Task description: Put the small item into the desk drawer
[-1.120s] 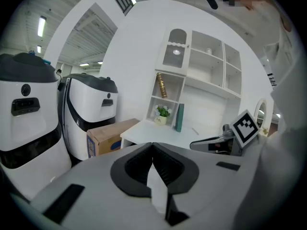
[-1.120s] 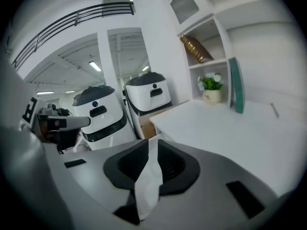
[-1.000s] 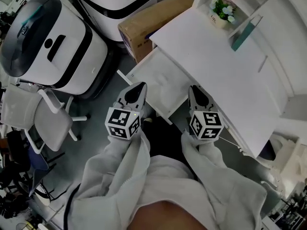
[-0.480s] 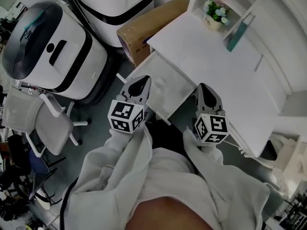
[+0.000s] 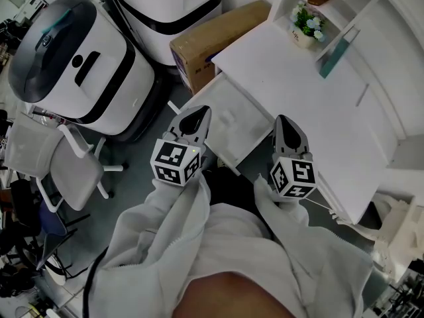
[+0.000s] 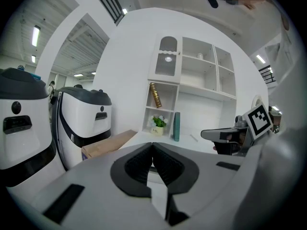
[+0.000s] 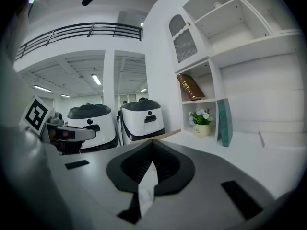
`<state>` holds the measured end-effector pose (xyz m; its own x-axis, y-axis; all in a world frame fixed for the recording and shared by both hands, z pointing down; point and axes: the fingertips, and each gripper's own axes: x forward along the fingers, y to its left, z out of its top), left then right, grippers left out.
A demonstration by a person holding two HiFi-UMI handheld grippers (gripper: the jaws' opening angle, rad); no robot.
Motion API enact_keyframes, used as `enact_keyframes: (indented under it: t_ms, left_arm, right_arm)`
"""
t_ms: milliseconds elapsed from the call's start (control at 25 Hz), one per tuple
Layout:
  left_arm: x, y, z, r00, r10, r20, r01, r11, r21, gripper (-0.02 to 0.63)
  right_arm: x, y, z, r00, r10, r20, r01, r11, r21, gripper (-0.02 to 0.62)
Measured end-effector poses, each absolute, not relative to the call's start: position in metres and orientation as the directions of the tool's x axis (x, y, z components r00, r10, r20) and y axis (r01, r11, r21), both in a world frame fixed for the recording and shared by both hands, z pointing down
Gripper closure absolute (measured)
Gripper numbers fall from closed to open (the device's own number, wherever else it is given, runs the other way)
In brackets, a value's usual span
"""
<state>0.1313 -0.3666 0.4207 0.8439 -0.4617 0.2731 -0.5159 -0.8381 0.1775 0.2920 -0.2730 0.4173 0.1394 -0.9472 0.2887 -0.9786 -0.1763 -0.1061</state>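
Note:
The white desk (image 5: 311,105) stands ahead of me, and its drawer (image 5: 228,114) is pulled out at the near left, white inside. I cannot make out any small item in the drawer or on the desk. My left gripper (image 5: 197,116) hovers over the drawer's near edge, its jaws shut with nothing between them (image 6: 152,147). My right gripper (image 5: 286,123) is held beside it over the desk's front edge, also shut and empty (image 7: 152,145). Each gripper sees the other level beside it: the right gripper (image 6: 225,134) and the left gripper (image 7: 72,134).
Two big white-and-black machines (image 5: 73,58) (image 5: 165,5) and a cardboard box (image 5: 212,38) stand left of the desk. A flower pot (image 5: 306,25) and a teal book (image 5: 338,45) sit at the desk's back by shelves. A white chair (image 5: 59,171) is at my left.
Both grippers have lifted a little and sit slightly higher over the drawer and desk edge. The drawer and the things on the desk have not moved.

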Motion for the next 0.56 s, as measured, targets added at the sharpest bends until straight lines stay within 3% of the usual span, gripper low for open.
enact_keyframes:
  t_ms: [560]
  left_arm:
    - [0.1252, -0.373, 0.4262, 0.838, -0.47, 0.276, -0.527, -0.828, 0.192, 0.589]
  right_arm:
    - [0.284, -0.2819, 0.424, 0.118, -0.943, 0.312, -0.983, -0.156, -0.1, 0.563]
